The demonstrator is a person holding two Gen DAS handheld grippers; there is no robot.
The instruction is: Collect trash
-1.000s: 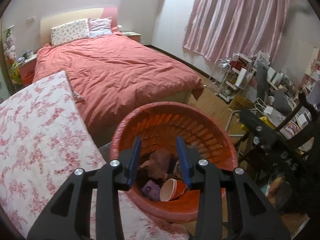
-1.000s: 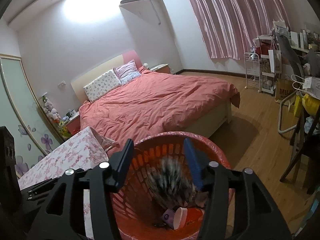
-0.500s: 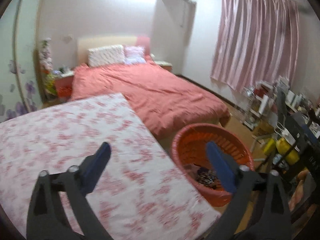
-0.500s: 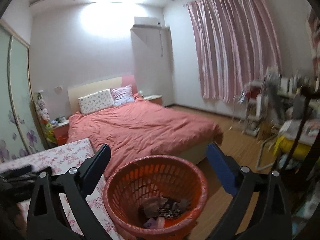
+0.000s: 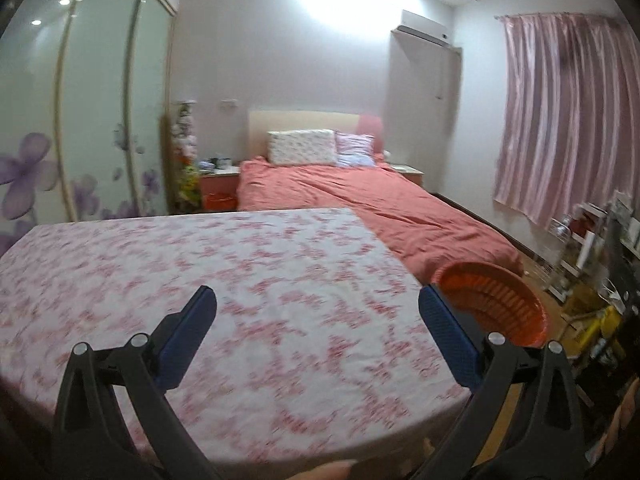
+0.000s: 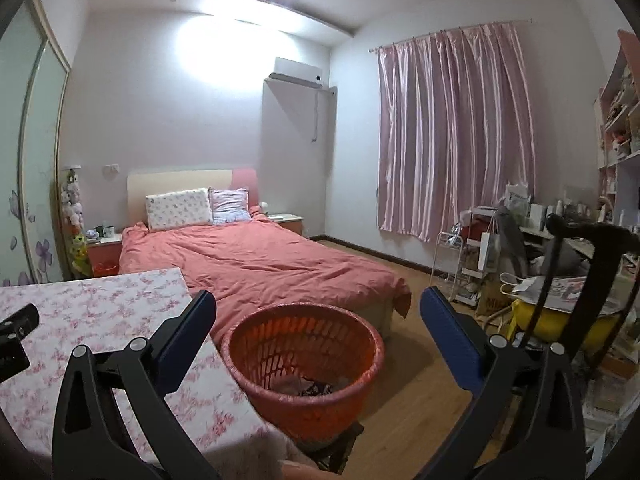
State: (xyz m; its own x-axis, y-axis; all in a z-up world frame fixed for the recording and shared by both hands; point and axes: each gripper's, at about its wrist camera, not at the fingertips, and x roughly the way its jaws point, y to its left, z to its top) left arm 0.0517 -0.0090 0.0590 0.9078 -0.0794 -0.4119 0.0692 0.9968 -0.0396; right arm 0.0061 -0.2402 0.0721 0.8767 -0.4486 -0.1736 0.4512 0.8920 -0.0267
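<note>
With both the left gripper (image 5: 318,320) and right gripper (image 6: 318,320) spread wide and empty, we sweep the floral table (image 5: 240,280) for leftovers — none shows — keeping the orange basket (image 6: 340,320) close.

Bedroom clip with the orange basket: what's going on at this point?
A person is collecting trash with two handheld grippers. Both the left gripper and the right gripper are wide open, with nothing between their fingers. The orange basket stands beside the table with the floral cloth and already holds some scraps at the bottom. No trash shows on the visible part of the cloth.
</note>
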